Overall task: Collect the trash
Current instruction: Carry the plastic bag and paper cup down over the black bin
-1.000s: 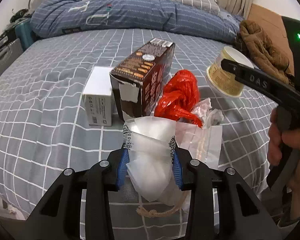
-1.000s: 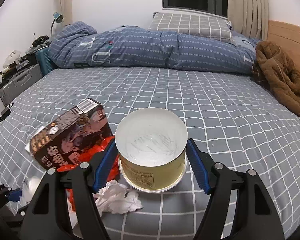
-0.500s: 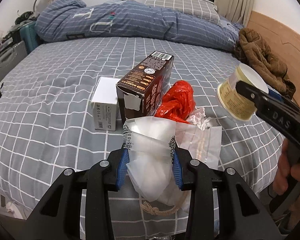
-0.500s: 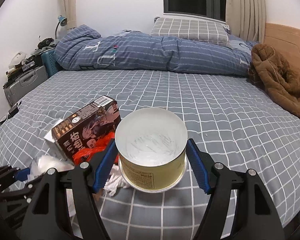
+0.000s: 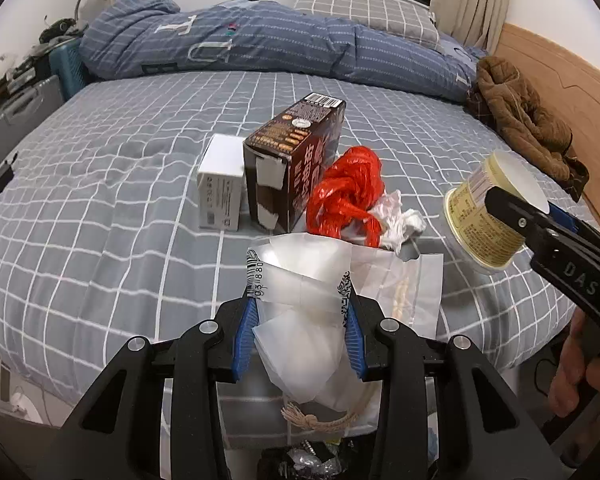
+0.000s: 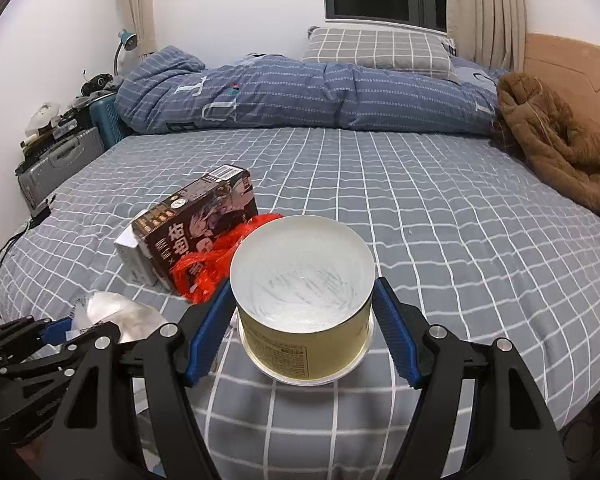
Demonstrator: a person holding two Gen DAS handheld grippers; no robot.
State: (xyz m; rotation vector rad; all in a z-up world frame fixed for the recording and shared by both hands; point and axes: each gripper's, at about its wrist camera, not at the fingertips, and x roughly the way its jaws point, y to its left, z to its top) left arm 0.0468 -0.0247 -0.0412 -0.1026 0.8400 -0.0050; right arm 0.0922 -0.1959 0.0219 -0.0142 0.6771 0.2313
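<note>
The trash is in two places: some is held up in the tools, and the rest lies in a little heap on the bed (image 5: pixel 100 184). The right tool (image 6: pixel 302 322) has its two blue pads pressed on the sides of an empty yellow paper cup (image 6: pixel 304 304), so it is holding the cup up in the air, to the right of the heap. The left tool (image 5: pixel 298 320) is closed on a clear plastic wrapper (image 5: pixel 300 292), just in front of the heap. A white paper bag (image 5: pixel 416 280) with rope handles hangs right behind the wrapper. I cannot tell if the tool grips the bag too.

In the heap, a brown snack box (image 5: pixel 296 160) lies in the middle. A small white box (image 5: pixel 222 182) touches its left side. A red plastic bag (image 5: pixel 346 196) and a crumpled white tissue (image 5: pixel 400 220) lie at its right side.

I think the job now is to drop the cup into the paper bag. To do it well, keep the bag's mouth open and still. Move the cup right over the mouth before letting go. Do not squeeze hard, because a paper cup squashes easily.

The cup lies tipped over. Its long way runs along the tool. Its flat bottom points away toward the pillows, and its open mouth points back at the hand.
</note>
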